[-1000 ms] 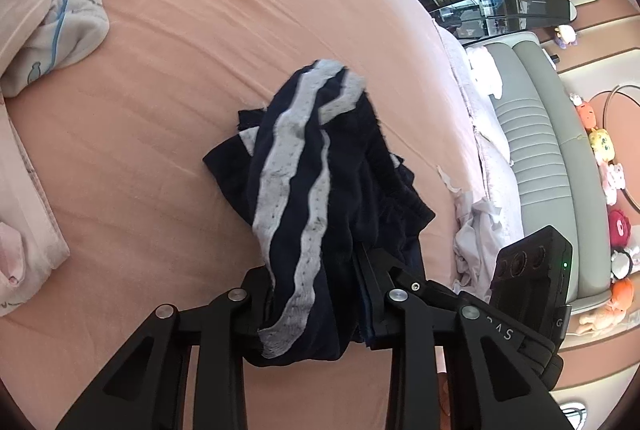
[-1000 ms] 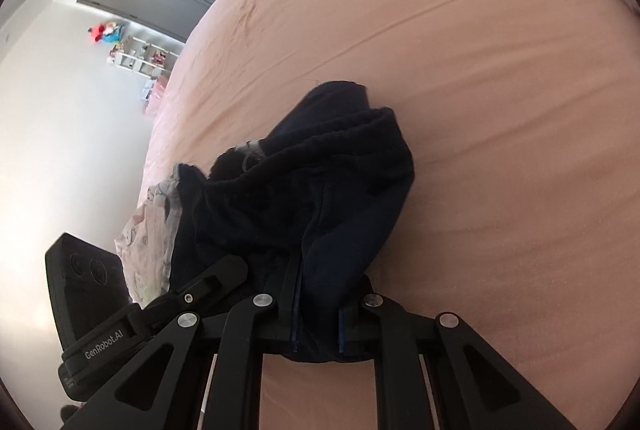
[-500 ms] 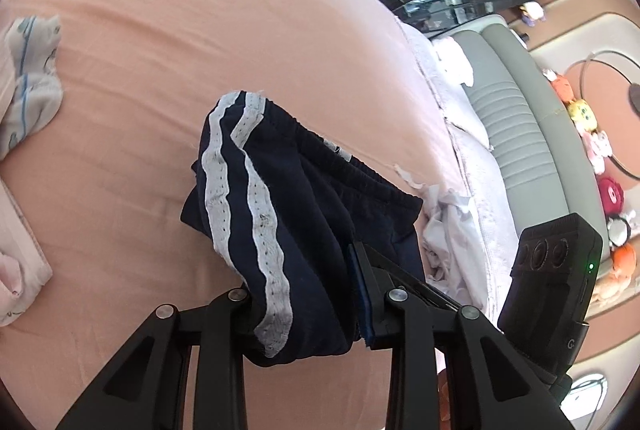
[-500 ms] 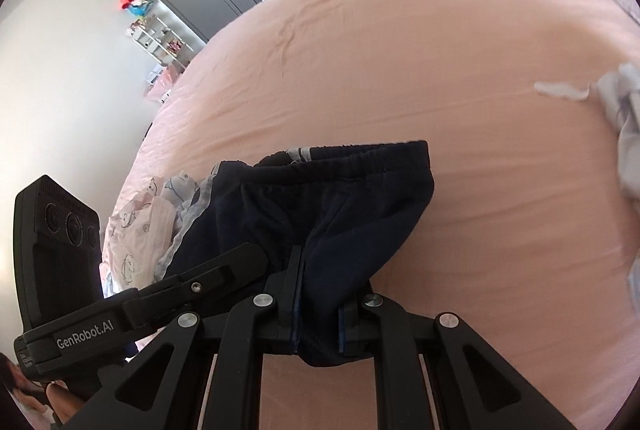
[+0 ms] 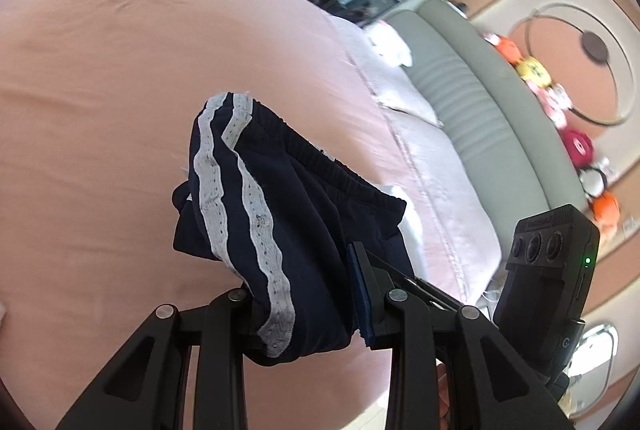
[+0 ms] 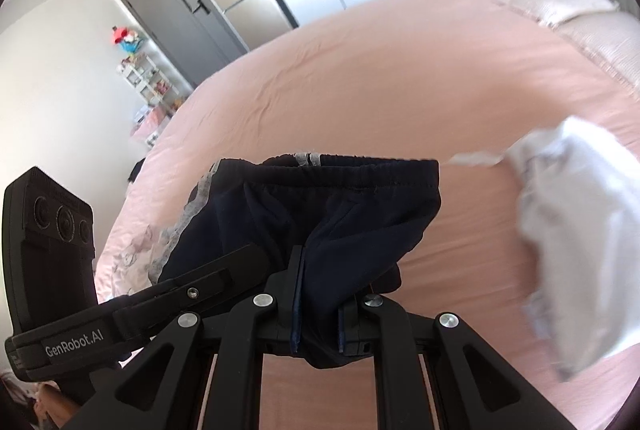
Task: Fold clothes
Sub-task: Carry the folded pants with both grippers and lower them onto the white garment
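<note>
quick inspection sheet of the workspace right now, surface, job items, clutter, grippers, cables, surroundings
surface: pink bed sheet, lightly wrinkled
job's things: navy shorts with white side stripes, bunched and hanging between both grippers, waistband stretched across
clutter: white garment crumpled on the sheet, blurred
grippers: left gripper shut on the shorts; right gripper shut on the shorts
cables: nothing seen
surroundings: grey padded headboard, plush toys beside it, dark grey door, small shelf

The dark navy shorts with white side stripes hang above the pink-sheeted bed. A crumpled white cloth lies on it, to their right.
</note>
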`<state>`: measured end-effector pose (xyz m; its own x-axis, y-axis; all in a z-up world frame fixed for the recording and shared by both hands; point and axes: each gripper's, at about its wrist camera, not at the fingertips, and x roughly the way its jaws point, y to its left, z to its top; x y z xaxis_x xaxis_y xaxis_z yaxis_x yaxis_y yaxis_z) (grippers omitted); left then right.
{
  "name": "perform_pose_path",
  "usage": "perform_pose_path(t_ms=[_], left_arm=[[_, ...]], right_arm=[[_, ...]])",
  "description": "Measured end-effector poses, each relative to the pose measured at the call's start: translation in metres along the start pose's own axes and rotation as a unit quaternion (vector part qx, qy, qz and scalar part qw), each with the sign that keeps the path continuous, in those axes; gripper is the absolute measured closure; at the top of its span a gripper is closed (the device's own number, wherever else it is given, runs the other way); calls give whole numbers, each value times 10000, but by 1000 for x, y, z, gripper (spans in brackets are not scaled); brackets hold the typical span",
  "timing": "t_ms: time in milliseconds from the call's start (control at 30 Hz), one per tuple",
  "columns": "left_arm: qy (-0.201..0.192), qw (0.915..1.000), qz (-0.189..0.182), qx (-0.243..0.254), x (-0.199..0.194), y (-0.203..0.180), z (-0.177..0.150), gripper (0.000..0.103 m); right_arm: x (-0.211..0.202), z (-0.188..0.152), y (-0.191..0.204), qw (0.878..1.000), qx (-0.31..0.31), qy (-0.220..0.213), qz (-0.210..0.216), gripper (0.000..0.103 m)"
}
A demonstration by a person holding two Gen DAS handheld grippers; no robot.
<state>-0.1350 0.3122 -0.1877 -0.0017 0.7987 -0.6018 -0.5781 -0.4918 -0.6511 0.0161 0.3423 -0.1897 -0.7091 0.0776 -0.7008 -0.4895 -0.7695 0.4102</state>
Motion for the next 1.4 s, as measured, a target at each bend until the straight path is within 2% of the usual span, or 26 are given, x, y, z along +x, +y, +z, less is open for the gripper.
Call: perform_pose_path(t_ms=[367, 700, 800, 967, 1167, 1267, 1400], left_arm=[[295, 9953, -623, 685, 52, -95, 18, 75], [522, 9852, -1182, 1125, 91, -155, 9, 76], [543, 9831, -1123, 1341, 103, -166, 1, 76], [681, 9819, -1009, 1448, 124, -163, -9, 76], [664, 9796, -727, 1755, 139, -149, -20, 76], [719, 9796, -555, 1791, 148, -140, -25, 76], [812, 9793, -331, 1823, 157, -125, -34, 76]], right_arm=[[-93, 24, -59, 9955, 284, -690, -584, 92], [-162, 39, -96, 9854, 121, -929, -1419, 92], [-169, 39, -110, 9828, 99, -894, -1612, 92], [-162, 29, -128, 9836, 247, -755, -1620, 92], [-131, 22, -144, 9846, 271, -550, -1636, 92], [-119, 16, -156, 9859, 542, -422, -1525, 92], [-104, 12, -174, 9826, 684, -240, -1710, 92]])
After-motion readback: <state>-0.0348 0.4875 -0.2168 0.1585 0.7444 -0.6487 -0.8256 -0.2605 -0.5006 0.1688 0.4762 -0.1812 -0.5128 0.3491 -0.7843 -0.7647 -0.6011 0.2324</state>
